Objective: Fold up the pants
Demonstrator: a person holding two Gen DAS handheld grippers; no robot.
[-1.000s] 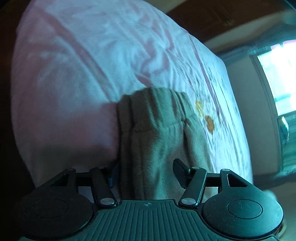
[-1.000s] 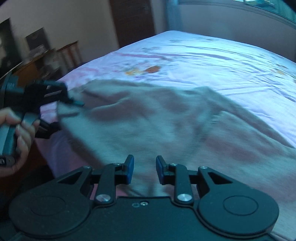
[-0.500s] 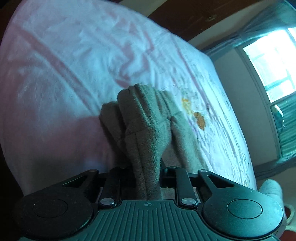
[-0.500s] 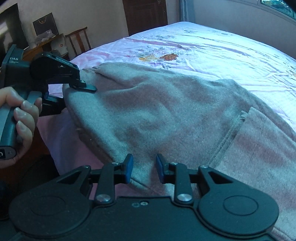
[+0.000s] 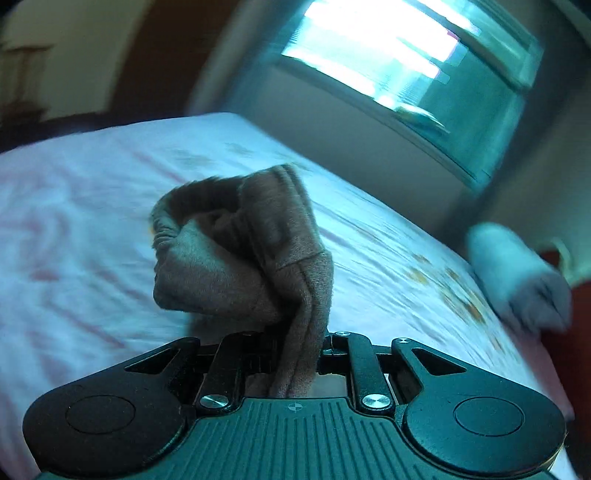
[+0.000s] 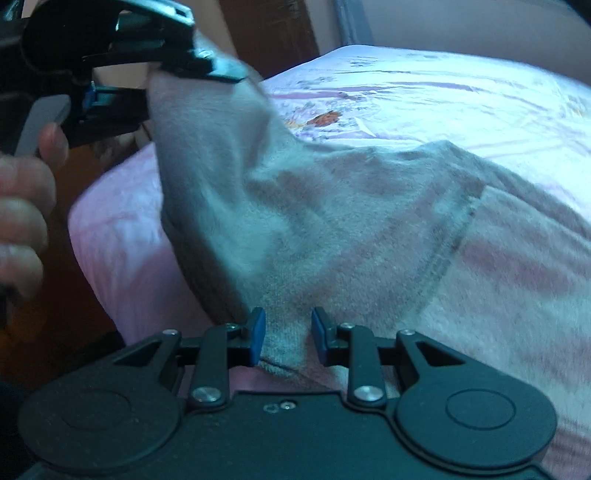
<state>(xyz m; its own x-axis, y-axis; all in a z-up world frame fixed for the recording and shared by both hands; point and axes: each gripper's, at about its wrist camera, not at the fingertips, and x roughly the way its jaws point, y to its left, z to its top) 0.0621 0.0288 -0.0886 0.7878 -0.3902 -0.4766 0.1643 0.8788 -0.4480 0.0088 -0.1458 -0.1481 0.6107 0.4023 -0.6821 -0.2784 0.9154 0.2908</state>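
The grey-brown fleece pants (image 6: 351,221) lie spread on a pink bed sheet (image 6: 443,92). My left gripper (image 6: 184,92), held by a hand (image 6: 22,206), is shut on one corner of the pants and holds it up off the bed at the upper left. In the left wrist view that corner (image 5: 240,266) bunches upright in front of the left gripper (image 5: 299,339), pinched between its fingers. My right gripper (image 6: 288,338) sits at the near edge of the pants, its blue pads closed on the hem at the bed's edge.
The bed (image 5: 92,221) stretches away toward a bright window (image 5: 406,55) and a wall. A pale, blurred object (image 5: 517,280) sits past the bed's right edge. A dark wooden door (image 6: 266,29) stands behind the bed, and brown floor (image 6: 74,314) shows at the left.
My left gripper closed on the pants corner, then lifted it off the bed while rolling. The right gripper stayed at the near hem with the same gap.
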